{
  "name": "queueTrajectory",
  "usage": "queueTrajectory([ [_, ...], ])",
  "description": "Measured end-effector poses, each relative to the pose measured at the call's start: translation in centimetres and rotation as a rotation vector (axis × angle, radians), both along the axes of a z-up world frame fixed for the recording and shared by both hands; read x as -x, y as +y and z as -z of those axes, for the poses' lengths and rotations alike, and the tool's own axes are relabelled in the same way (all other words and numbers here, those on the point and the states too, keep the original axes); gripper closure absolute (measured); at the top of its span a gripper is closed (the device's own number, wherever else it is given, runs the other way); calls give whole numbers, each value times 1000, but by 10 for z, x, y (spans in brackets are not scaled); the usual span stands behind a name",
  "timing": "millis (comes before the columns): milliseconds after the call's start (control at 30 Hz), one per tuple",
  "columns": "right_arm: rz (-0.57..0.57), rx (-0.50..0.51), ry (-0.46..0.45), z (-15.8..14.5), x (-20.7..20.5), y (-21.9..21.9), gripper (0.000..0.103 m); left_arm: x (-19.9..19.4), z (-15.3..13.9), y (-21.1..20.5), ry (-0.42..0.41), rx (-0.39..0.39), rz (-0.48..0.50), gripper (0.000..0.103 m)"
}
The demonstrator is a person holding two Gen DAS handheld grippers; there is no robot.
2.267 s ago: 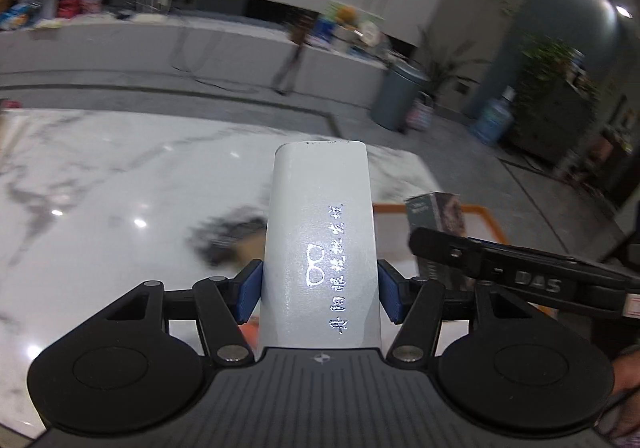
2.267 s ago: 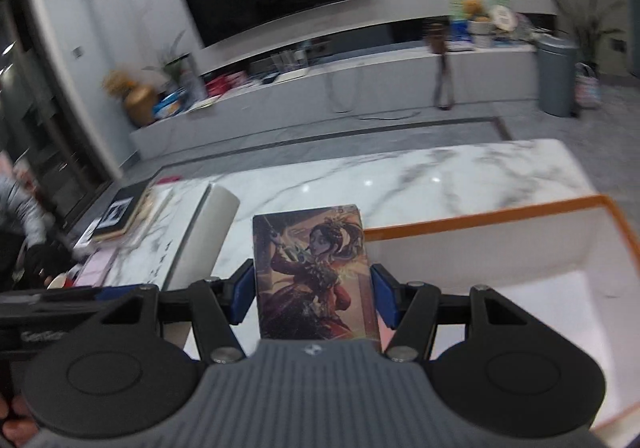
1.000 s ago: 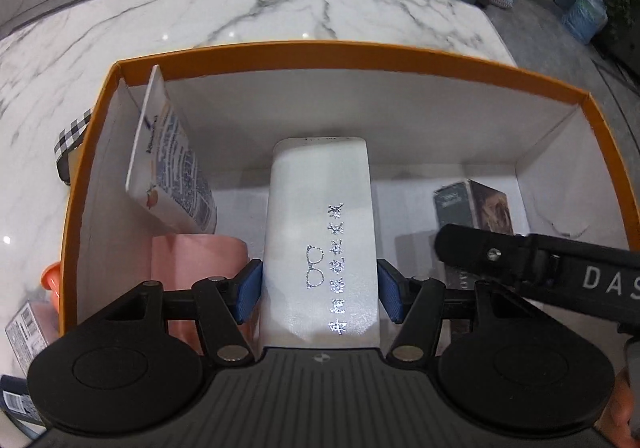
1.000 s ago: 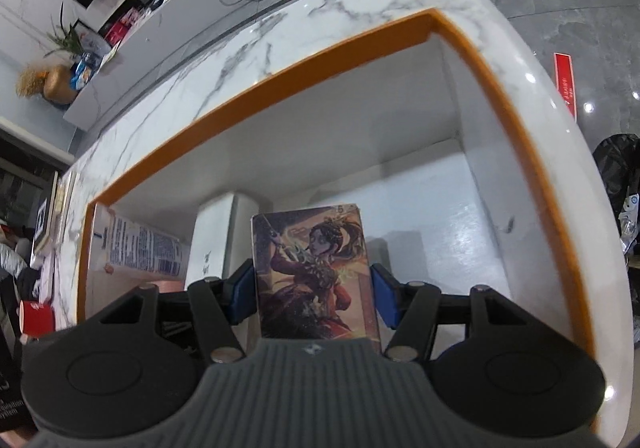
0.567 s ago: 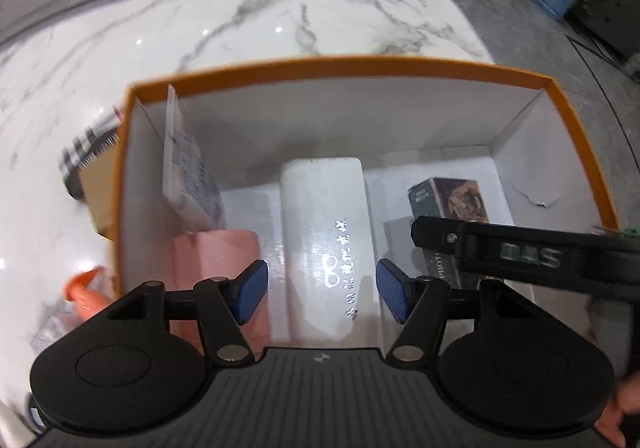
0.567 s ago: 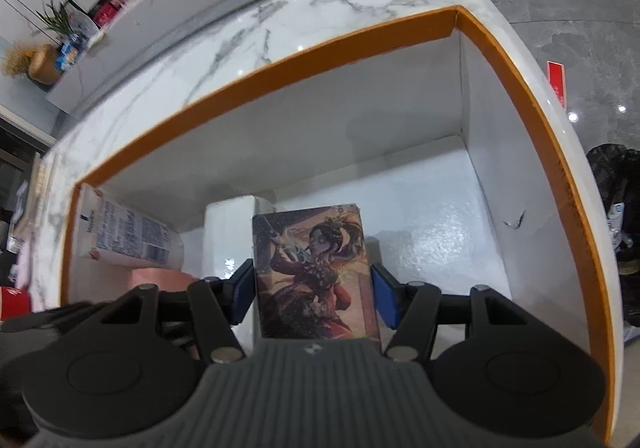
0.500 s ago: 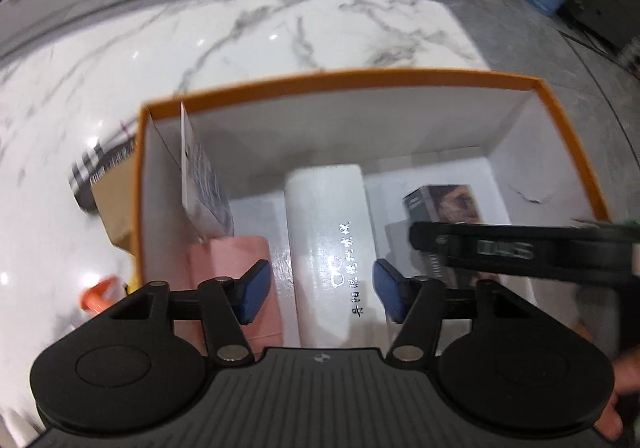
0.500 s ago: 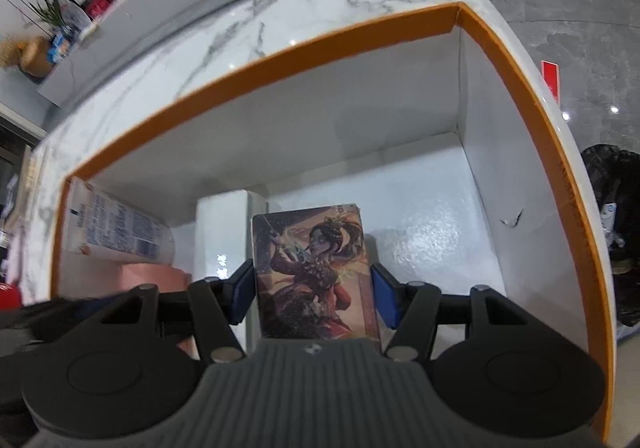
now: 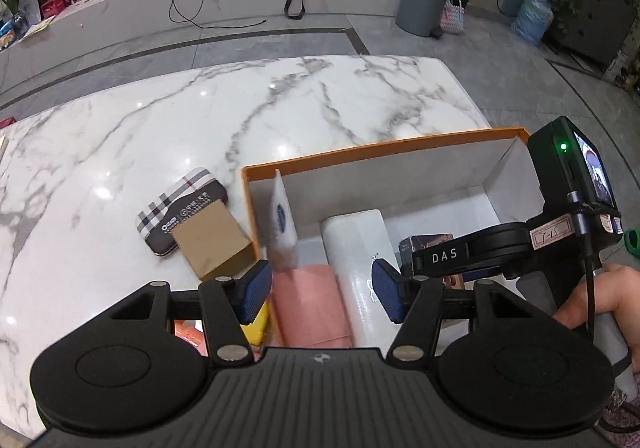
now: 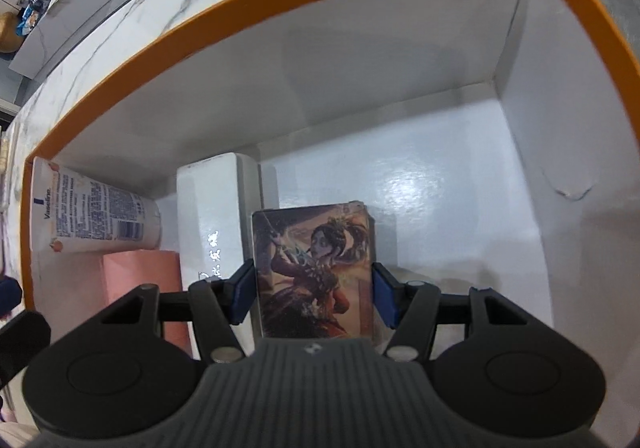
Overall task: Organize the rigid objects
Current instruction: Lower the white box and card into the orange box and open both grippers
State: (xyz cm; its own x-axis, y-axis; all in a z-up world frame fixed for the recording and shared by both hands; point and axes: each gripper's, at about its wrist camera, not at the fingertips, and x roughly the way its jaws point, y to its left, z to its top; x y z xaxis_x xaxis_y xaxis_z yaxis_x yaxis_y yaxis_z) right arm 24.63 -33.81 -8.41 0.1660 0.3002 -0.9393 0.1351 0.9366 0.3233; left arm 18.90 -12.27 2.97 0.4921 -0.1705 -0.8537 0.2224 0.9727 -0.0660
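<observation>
Black ribbed tongs [image 9: 322, 298] — blue pads [image 9: 256, 286], silver screws, round discs; the other's bar reads "DAS".

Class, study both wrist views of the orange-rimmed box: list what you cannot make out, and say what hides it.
- Illustrated box, right wrist view: its lower end, behind the right gripper.
- White case, left wrist view: its lettering, blurred.
- Pink box, both views: its near end, covered by gripper bodies.
- Orange item, left wrist view: mostly behind the left gripper.

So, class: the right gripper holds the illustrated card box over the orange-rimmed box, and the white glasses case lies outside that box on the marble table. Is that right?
One detail is wrong. The white glasses case lies inside the orange-rimmed box, beside the illustrated card box that the right gripper holds. The right wrist view shows it.
</observation>
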Motion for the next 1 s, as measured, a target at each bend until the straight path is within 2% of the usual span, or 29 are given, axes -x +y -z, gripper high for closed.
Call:
queueTrajectory([
  [267,-29,14,-18,-2,0,0,44,-4,4,13,-9,14,-25,35],
  [533,-122,114,-118,-11,-13,14,44,-13,12,29,-1,38,-80,35],
  [1000,-118,94,-155,-18,-21,21,43,-16,17,45,9,65,-101,35],
])
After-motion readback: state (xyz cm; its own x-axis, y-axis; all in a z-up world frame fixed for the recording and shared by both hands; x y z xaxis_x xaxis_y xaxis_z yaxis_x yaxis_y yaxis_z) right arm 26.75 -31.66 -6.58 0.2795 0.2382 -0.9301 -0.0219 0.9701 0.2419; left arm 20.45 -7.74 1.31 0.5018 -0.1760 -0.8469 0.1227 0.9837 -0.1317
